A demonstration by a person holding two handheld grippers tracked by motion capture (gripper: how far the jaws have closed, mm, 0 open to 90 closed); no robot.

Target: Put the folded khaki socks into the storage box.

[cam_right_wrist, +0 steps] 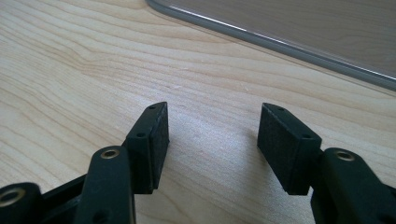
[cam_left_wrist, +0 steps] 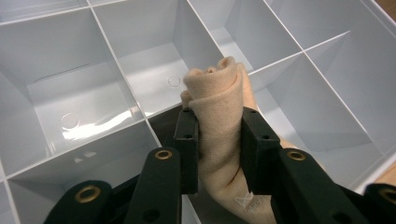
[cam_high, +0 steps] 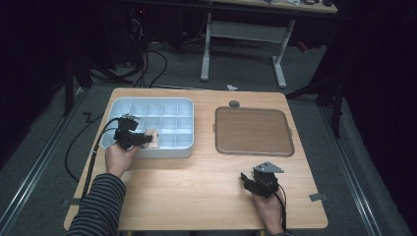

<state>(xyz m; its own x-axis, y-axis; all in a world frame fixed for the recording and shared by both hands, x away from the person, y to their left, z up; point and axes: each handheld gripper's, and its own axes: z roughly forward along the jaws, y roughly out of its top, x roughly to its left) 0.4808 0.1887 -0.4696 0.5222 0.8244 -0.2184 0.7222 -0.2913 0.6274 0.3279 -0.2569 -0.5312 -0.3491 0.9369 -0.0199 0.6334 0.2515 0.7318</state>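
My left gripper (cam_left_wrist: 218,135) is squeezed on the rolled cloth (cam_left_wrist: 219,102) over the grey box (cam_high: 118,105) at the left of the frame, my right gripper (cam_right_wrist: 212,140) rests apart, and I think the cloth could snag a wall and unroll.

A light wooden surface (cam_high: 196,182) with rounded corners is seen on a grey carpeted floor (cam_high: 44,147). A pale blue compartment tray (cam_high: 115,104) is set on its left part, and a flat brown tray (cam_high: 253,130) on its right, well apart. A small grey disc (cam_high: 234,103) lies just behind the brown tray.
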